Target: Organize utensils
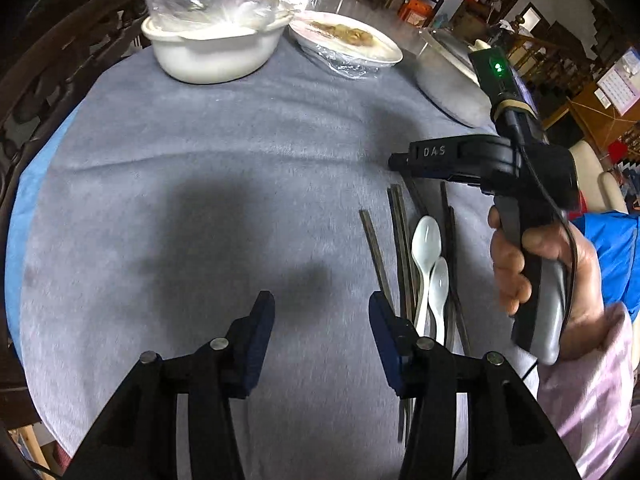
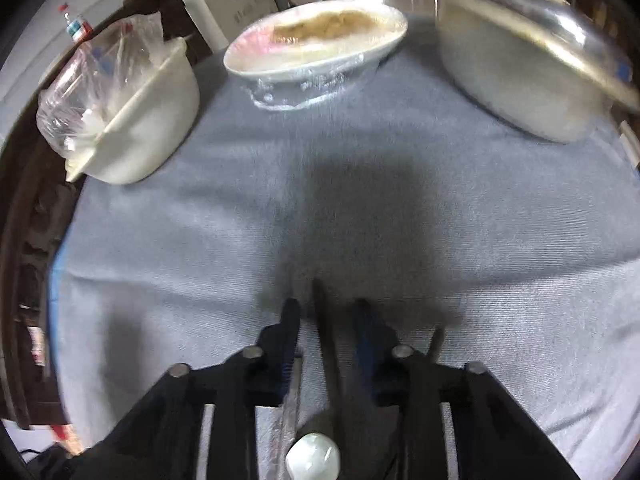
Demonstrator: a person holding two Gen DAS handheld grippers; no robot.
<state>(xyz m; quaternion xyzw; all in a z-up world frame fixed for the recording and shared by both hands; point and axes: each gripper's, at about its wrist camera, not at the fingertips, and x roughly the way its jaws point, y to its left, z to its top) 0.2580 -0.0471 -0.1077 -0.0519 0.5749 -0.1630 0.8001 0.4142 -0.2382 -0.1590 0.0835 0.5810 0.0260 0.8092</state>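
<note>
Left wrist view first: we see our left gripper point(image 1: 322, 312) with its blue-padded fingers point(image 1: 260, 332) spread and only the grey tablecloth point(image 1: 200, 168) between them. The utensils lie just to the right of its right finger: a loose bundle of dark chopsticks point(image 1: 400, 248) and two white spoons point(image 1: 426, 240), bowls pointing away from us, side by side and overlapping the sticks. The right finger partly covers the near ends of the chopsticks; whether it touches them we cannot tell.

That same view shows our right hand point(image 1: 548, 280) wrapped round the handle of the other tool, hovering above the far ends of the sticks.

Right wrist view gives what the left cannot: our right gripper point(image 2: 326, 312) has narrowed around one dark chopstick point(image 2: 324, 320), which runs up between the pads. A small gap shows on each side, so the fingers stand partly spread rather than pinching. A white spoon bowl point(image 2: 313, 456) sits low between the arms. Only here do we see the lidded metal pot point(image 2: 520, 60), beside the film-wrapped dish point(image 2: 316, 48) and the white bowl point(image 2: 148, 120).
</note>
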